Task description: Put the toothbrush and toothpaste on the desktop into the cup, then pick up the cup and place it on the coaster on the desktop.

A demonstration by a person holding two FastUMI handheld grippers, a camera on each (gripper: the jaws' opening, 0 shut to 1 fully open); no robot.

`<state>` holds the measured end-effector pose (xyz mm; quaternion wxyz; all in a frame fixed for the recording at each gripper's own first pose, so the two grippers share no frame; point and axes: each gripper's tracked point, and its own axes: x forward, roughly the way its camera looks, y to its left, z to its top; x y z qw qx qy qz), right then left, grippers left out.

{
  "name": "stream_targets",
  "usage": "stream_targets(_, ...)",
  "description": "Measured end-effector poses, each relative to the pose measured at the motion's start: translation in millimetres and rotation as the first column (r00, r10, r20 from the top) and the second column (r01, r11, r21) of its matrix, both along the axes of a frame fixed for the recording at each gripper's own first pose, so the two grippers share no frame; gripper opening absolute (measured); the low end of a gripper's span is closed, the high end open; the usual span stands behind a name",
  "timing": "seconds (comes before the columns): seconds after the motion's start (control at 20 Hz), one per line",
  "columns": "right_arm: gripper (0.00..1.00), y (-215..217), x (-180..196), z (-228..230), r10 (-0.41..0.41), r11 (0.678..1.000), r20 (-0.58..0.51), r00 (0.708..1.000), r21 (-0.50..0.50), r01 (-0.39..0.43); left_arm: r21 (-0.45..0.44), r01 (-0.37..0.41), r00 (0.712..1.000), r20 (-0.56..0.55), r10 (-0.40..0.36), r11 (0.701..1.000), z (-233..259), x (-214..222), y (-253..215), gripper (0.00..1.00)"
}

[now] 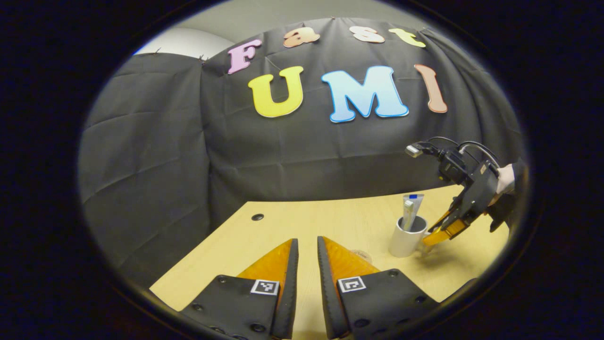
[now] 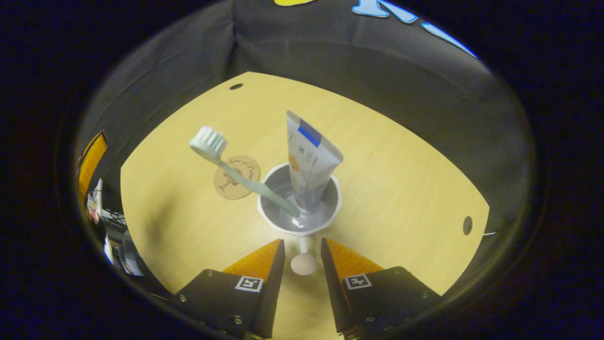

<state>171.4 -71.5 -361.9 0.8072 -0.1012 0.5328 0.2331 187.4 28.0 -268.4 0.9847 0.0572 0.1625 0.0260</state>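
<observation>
The cup (image 2: 299, 205) stands upright on the tabletop (image 2: 401, 189) and serves as the landmark here. Inside it the toothpaste (image 2: 309, 160) stands on its cap end, its flat crimped end up above the rim, and the toothbrush (image 2: 236, 167) leans out over the rim toward the coaster (image 2: 236, 177), bristles uppermost. The coaster lies flat on the tabletop just beside the cup, on the side where the brush head points, and is bare. In the right gripper view, the right claw (image 2: 303, 255) hangs just above and beside the cup with the cup's handle (image 2: 304, 259) between its two fingers; a narrow gap shows on each side of the handle, so the claw is part open and not pressing on it. In the left gripper view, the left claw (image 1: 307, 257) is held well away from the cup, low over the tabletop, its fingers nearly together with only a thin slit between them and nothing in it. That view also shows the cup (image 1: 406, 236) with the toothpaste (image 1: 411, 210) sticking up, and the right claw (image 1: 436, 236) at its far side, held by a hand (image 1: 505, 182).
</observation>
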Motion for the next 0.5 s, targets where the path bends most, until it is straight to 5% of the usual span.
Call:
stream_targets(0.25,0.45,2.9,1.1,-17.5,0.009,1.0,-0.046,0.999,-0.019,-0.009,0.01,-0.038,0.999,-0.008,0.038,0.999,-0.2,-3.0,14.0,0.41)
stream_targets(0.35,0.25,4.0,-1.5,-19.1,0.019,1.0,-0.054,0.998,-0.014,-0.02,0.01,-0.052,0.999,-0.012,0.052,0.999,-1.1,-4.9,19.6,0.41)
stream_targets(0.45,0.25,2.9,-1.8,-18.5,0.022,1.0,-0.056,0.998,-0.013,-0.023,0.003,-0.062,0.998,-0.018,0.062,0.998,-3.7,-3.9,22.2,0.41)
stream_targets(0.5,0.25,3.6,-1.2,-17.7,0.028,0.999,-0.051,0.998,-0.015,-0.029,0.0,-0.066,0.998,-0.021,0.066,0.998,-4.3,-3.7,21.5,0.31)
